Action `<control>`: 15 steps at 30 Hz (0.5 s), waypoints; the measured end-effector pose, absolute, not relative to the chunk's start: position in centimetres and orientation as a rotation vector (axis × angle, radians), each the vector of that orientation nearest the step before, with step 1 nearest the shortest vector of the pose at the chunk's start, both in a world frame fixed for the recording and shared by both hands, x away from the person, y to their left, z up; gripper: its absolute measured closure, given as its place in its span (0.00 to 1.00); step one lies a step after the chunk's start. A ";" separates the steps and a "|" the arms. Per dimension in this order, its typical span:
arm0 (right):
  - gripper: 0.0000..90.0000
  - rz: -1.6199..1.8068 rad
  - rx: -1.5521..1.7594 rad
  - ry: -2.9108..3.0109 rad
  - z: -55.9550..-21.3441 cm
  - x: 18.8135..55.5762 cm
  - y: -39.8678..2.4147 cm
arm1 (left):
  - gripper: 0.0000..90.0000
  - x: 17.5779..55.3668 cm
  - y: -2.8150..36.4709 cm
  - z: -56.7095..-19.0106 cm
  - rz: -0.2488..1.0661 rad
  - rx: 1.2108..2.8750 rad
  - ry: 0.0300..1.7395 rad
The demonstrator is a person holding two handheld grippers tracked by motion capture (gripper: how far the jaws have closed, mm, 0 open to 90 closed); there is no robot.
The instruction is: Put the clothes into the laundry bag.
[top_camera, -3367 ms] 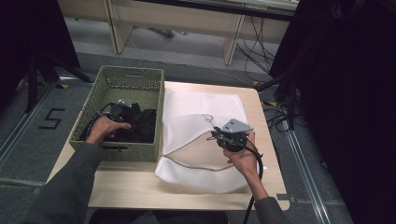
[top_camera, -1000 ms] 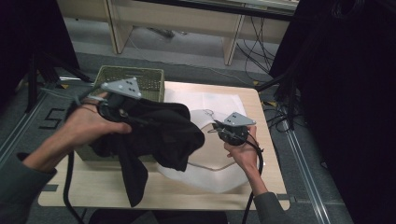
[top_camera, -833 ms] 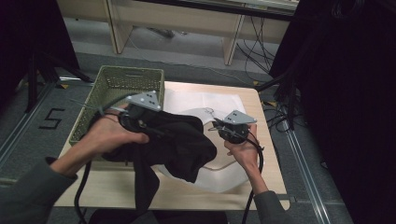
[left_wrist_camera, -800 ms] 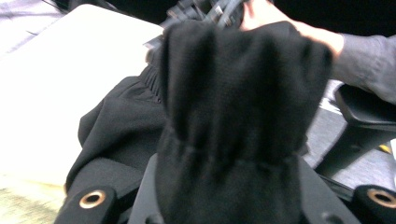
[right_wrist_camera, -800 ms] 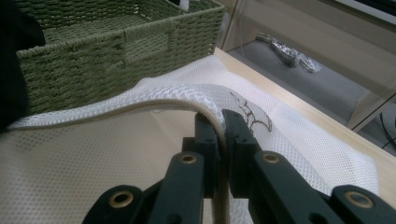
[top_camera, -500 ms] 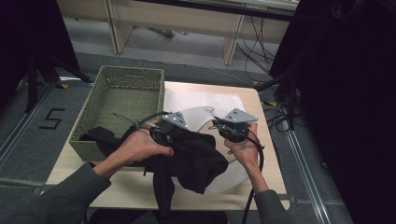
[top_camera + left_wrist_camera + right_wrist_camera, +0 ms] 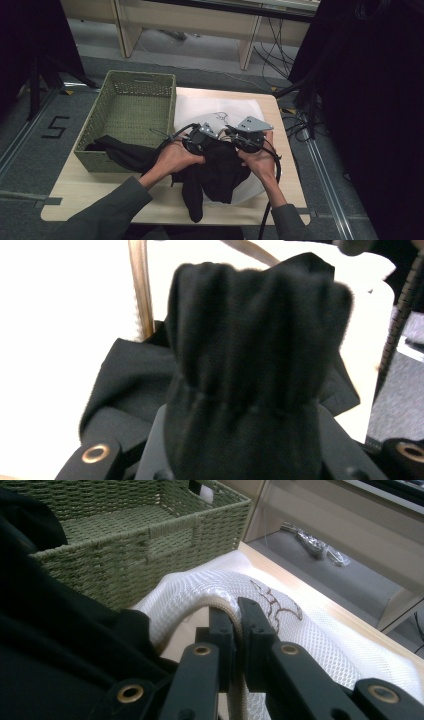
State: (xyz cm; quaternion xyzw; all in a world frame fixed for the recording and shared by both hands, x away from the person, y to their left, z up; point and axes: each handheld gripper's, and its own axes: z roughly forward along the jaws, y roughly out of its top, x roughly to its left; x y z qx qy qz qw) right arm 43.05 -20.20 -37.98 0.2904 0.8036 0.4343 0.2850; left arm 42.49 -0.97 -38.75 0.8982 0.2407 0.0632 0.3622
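**Black garment over the mesh bag, both grippers clamped**

Your left gripper (image 7: 200, 138) is closed on a bunched fold of the black garment (image 7: 215, 172). In the left gripper view the gathered cloth (image 7: 250, 375) stands up between the jaws and hides them almost fully. More of the garment lies below it on the white surface.

Your right gripper (image 7: 248, 137) is clamped on the rim of the white mesh bag (image 7: 220, 107). In the right gripper view the jaws sit nearly together with the bag's cream edge band (image 7: 235, 615) pinched between them. The mesh bag (image 7: 300, 630) spreads out beyond the jaws and carries a thin brown line drawing.

Where things are:
- Garment: most of it is heaped on the table (image 7: 80, 197) in front of you, on top of the mesh bag's near part, between and under your two hands.
- One long part trails left, over the near wall of the green woven basket (image 7: 130, 95) and into its near corner.
- Another strip hangs toward the table's near edge.
- Mesh bag: flat on the table just right of the basket, its far half uncovered.
- Basket: at the table's left side, the rest of its floor bare. In the right gripper view the basket (image 7: 150, 525) is just beyond the bag.

The two grippers sit close side by side, left hand (image 7: 175, 157) and right hand (image 7: 260, 160) both low over the garment. Cables trail back toward you.
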 end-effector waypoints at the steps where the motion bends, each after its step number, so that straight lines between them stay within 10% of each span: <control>1: 0.96 1.157 0.764 2.151 -38.0 43.1 -20.1 | 0.80 42.6 -1.1 -39.3 0.195 2.315 0.634; 15: 0.96 1.111 0.767 2.203 -38.9 43.1 -19.4 | 0.64 43.2 -4.2 -45.0 0.275 2.401 0.696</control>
